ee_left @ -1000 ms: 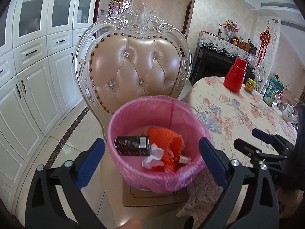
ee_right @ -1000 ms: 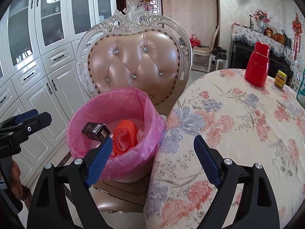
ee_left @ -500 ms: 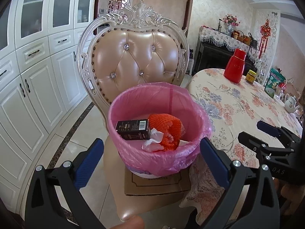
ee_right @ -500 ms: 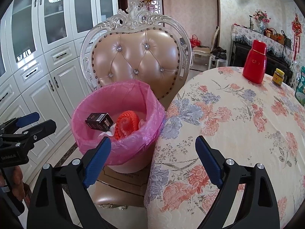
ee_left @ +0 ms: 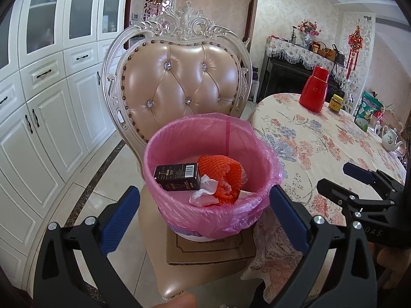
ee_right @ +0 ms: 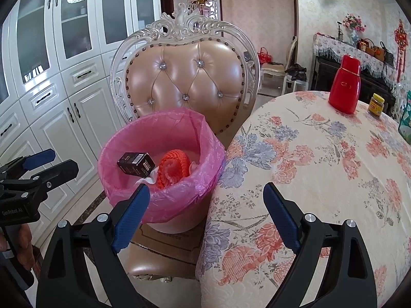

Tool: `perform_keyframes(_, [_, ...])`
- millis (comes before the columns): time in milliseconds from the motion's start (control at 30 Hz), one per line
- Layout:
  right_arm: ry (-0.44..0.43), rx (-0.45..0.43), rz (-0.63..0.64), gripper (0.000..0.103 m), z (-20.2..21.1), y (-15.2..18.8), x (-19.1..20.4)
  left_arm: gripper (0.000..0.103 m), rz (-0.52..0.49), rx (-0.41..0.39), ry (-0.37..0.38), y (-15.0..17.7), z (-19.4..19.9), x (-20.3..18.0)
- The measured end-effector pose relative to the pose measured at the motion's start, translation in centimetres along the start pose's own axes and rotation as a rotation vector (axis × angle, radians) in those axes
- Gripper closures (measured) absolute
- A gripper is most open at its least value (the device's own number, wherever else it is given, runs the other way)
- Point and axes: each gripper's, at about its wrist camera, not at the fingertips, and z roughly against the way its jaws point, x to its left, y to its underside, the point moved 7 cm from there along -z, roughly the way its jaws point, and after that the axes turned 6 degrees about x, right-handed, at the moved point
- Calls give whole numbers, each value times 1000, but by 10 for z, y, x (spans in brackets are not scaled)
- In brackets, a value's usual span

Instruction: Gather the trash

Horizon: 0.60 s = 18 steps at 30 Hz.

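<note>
A bin lined with a pink bag (ee_left: 179, 213) (ee_right: 179, 200) stands on a cardboard sheet (ee_left: 210, 250) on a chair seat. Inside lie a black box (ee_left: 177, 177) (ee_right: 136, 164), an orange foam net (ee_left: 223, 177) (ee_right: 172, 164) and crumpled white tissue (ee_left: 205, 192). My left gripper (ee_left: 205, 215) is open and empty, held back from the bin's near side. My right gripper (ee_right: 205, 213) is open and empty, between the bin and the table edge. Each gripper shows in the other's view: the right one (ee_left: 359, 184) and the left one (ee_right: 38, 169).
A tufted leather chair (ee_left: 179, 84) holds the bin. A round table with a floral cloth (ee_right: 321, 166) stands at the right, carrying a red flask (ee_right: 344, 84), a yellow-lidded jar (ee_right: 376, 105), a green bag (ee_left: 367, 113) and a teapot (ee_left: 390, 140). White cabinets (ee_left: 38, 102) line the left wall.
Both grippers have drawn back and upward from the bin, which now sits farther off in both views. Both stay open and empty. The trash in the bin has not moved.
</note>
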Motion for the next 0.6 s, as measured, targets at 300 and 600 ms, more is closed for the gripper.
perform_keyframes(300, [-1, 1, 1, 18, 0, 0, 0, 5, 2, -4, -1, -1, -1, 0])
perform_keyframes(600, [-3, 3, 2, 18, -1, -1, 1, 5, 0, -4, 0, -1, -1, -1])
